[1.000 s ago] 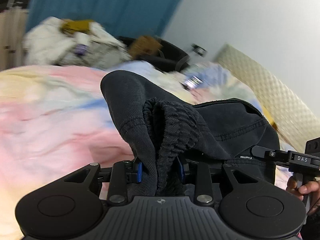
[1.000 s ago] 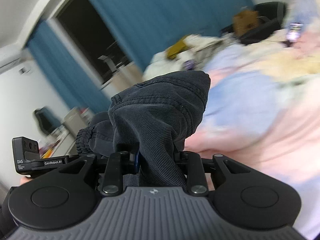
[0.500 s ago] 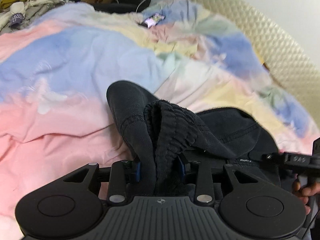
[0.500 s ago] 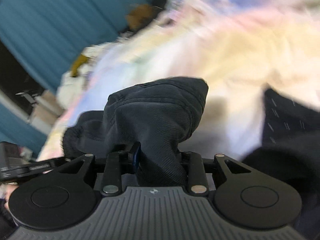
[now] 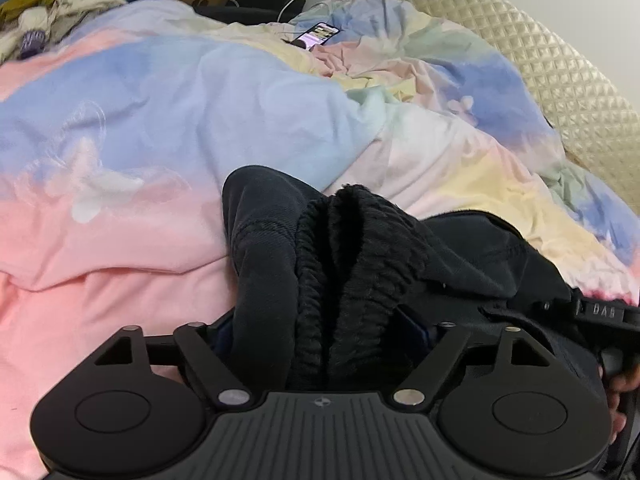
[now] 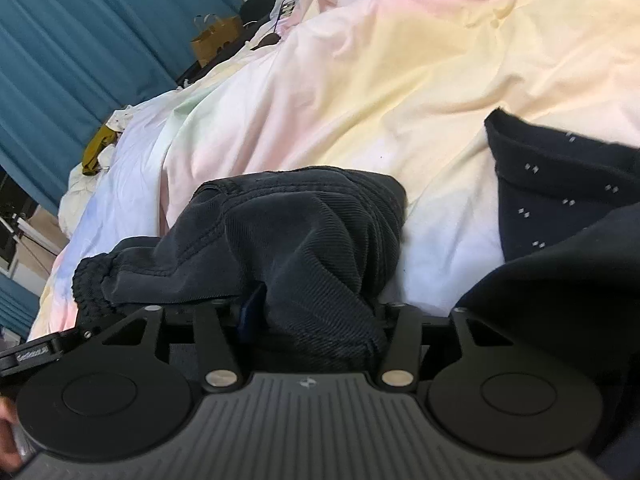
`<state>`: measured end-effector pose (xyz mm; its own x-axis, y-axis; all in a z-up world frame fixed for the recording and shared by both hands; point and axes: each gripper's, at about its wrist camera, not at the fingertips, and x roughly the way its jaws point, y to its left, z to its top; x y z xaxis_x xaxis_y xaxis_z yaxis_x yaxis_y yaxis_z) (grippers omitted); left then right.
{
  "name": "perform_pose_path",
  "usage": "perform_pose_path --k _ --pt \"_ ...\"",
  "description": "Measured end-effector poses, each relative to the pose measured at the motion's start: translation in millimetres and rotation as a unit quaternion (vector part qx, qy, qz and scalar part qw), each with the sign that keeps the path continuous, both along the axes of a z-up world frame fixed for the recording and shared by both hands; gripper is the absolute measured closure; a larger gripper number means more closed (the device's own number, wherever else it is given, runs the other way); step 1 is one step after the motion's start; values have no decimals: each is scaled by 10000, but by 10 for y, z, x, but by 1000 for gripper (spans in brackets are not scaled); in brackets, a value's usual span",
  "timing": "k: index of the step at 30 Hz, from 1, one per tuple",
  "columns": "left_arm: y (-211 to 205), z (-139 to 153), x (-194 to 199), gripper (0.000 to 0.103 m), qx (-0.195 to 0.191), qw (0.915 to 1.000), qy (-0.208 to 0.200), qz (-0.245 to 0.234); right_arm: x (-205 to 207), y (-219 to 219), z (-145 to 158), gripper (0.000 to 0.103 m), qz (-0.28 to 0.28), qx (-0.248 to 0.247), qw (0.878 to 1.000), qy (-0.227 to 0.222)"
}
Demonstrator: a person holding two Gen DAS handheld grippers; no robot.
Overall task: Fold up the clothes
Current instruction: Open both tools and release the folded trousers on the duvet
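Both claws grip still: your left gripper [image 5: 324,332] pinches the dark corduroy garment [image 5: 320,248] by its elastic waistband, your right gripper [image 6: 316,316] clamps another bunch. You've swung from curtain down toward the pastel duvet [image 5: 168,92] at twelve o'clock, ready to lay flat.

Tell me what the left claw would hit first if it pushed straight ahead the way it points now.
Beyond the dark garment bunched in the left claw, it would likely meet the pastel duvet, pink and blue there. Depth is hard to judge through the fisheye.
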<state>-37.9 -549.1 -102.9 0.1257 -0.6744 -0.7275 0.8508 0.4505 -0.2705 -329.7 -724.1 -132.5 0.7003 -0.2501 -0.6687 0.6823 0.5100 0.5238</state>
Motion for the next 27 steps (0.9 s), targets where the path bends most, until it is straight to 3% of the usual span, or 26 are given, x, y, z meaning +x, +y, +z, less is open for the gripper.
perform_pose_path --k 5,7,9,13,18,27 --pt "495 434 -228 6 -176 9992 -355 -19 -72 250 319 29 -183 -338 9992 150" --pt "661 641 -348 0 -318 9975 -627 46 -102 373 443 16 -316 -506 9980 186" --pt "805 852 -475 0 -419 9948 -919 83 -161 534 655 2 -402 -828 9957 107" --pt "1060 1227 -685 0 -586 9903 -1237 232 -287 864 1097 0 -554 -1475 9875 -77" --pt "1441 1696 -1009 0 -780 9844 -1516 438 -425 1313 1532 0 -549 -1724 9829 -346" --pt "2172 2133 -1614 0 -816 9709 -2159 637 -646 2142 1859 0 -473 -1935 9793 -349"
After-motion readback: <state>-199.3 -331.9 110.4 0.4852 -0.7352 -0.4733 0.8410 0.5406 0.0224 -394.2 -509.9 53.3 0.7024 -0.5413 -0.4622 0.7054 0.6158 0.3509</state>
